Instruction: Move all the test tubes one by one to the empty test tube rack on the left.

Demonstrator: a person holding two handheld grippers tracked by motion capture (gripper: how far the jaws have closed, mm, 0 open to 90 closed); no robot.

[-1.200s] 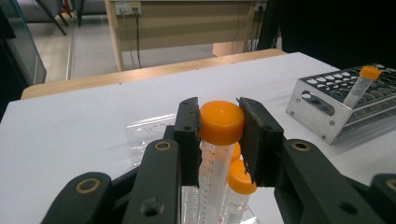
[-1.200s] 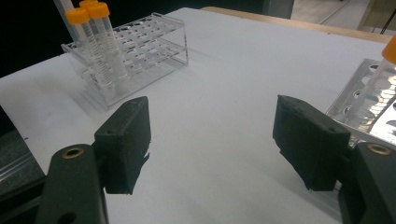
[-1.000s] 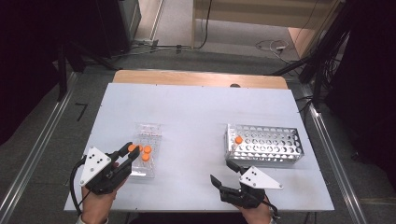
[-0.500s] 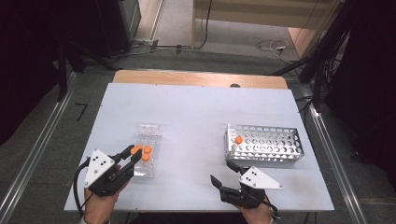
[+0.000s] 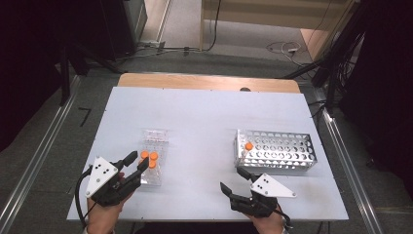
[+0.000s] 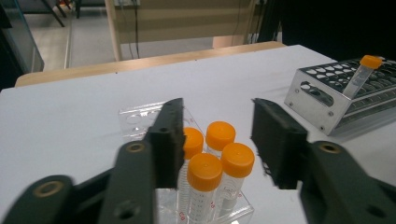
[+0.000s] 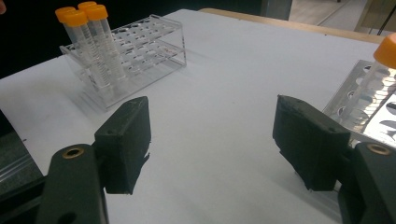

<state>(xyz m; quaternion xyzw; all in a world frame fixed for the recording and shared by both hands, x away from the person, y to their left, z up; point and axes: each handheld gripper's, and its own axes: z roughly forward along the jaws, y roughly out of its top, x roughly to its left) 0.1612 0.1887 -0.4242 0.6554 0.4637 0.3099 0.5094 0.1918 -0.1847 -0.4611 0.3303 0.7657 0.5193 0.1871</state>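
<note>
Two black jaws of the left gripper point(image 6: 217, 140) stand apart, having just been opening, with the orange-capped tubes point(image 6: 219, 161) just ahead of and below the gap and no pad pressing on them. Four such tubes stand upright in the near end of the clear rack point(image 5: 152, 163), close together. The right gripper point(image 7: 212, 140) holds its jaws wide apart over bare table, nothing between them.

Outward from there lies the pale table point(image 5: 204, 117), with a wooden strip along its far edge and grey floor, cables and dark equipment beyond. The metal rack point(image 5: 275, 151) sits on the right half, well apart from the clear rack, with one orange-capped tube point(image 5: 249, 146) at its left end.

Compared with a second ago, the left gripper's jaws, then closed by the tube caps, now show a gap; both hands sit where they were.

From above that single tube is just an orange dot; the left gripper view shows it leaning in the metal rack. The right gripper view shows the printed scales along the clear rack's tubes.
</note>
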